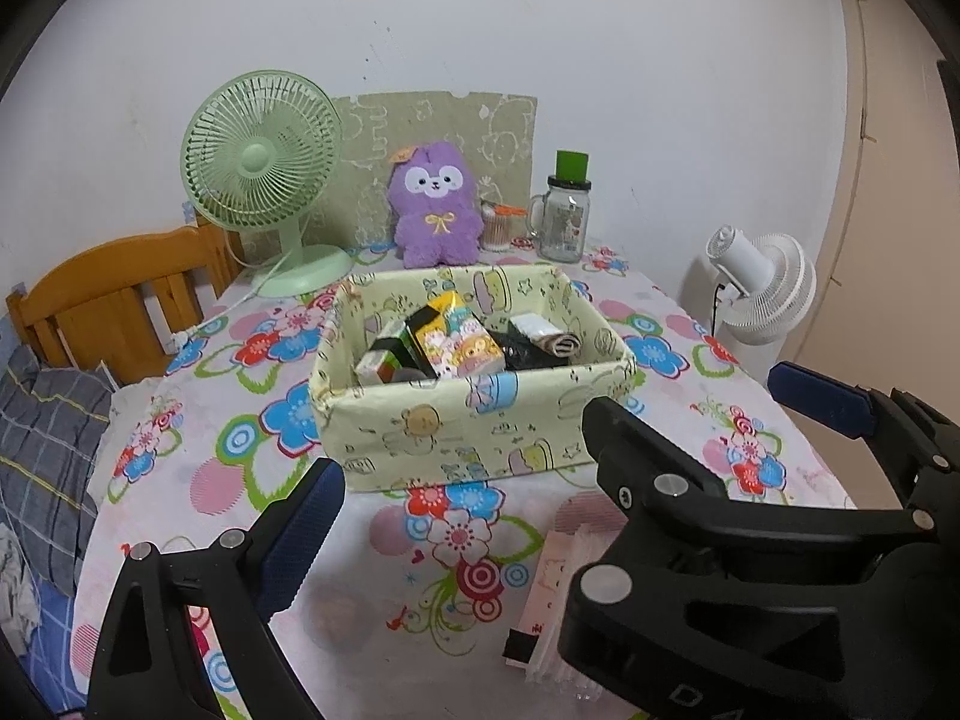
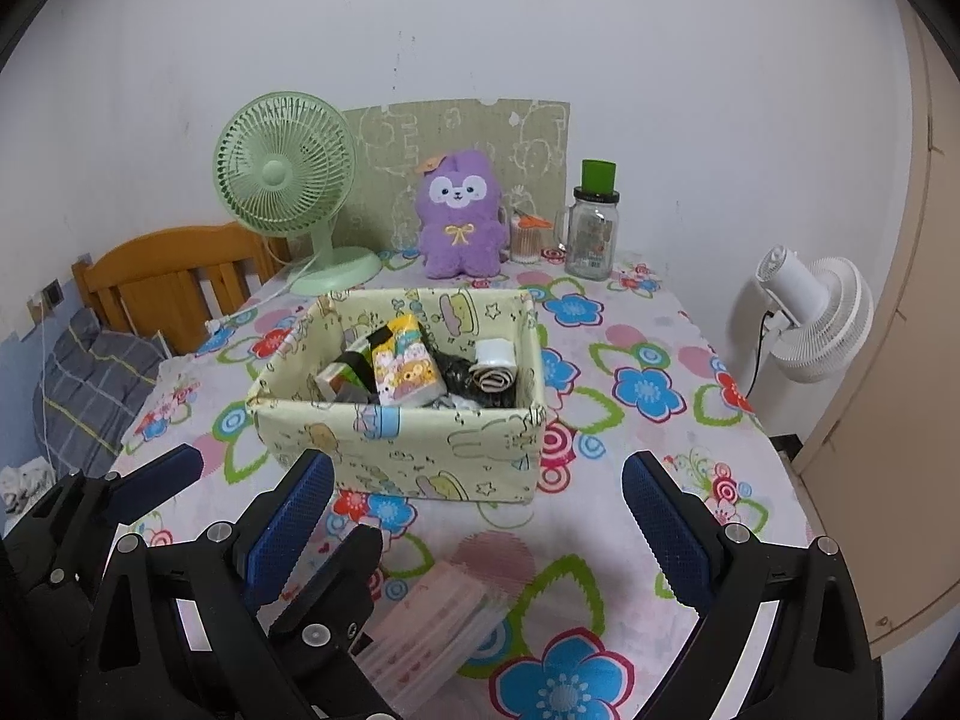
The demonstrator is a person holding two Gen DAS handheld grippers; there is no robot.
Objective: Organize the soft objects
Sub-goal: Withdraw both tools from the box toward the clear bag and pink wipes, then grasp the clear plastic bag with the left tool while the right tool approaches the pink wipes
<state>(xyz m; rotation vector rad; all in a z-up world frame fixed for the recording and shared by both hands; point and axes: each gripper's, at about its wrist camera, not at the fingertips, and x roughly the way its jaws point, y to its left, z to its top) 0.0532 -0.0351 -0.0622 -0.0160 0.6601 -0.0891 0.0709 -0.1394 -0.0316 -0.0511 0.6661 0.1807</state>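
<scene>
A pale yellow fabric basket stands mid-table, holding a cartoon tissue pack, small boxes, black netting and a rolled striped cloth. A pink packet of tissues lies flat on the cloth in front. My left gripper is open above the table's front. My right gripper is open, with the pink packet low between its fingers. The right gripper's black frame fills the left wrist view's lower right.
A purple plush toy, a green desk fan, a glass jar with green lid and a cotton-swab pot stand at the back by the wall. A wooden headboard is left, a white fan right.
</scene>
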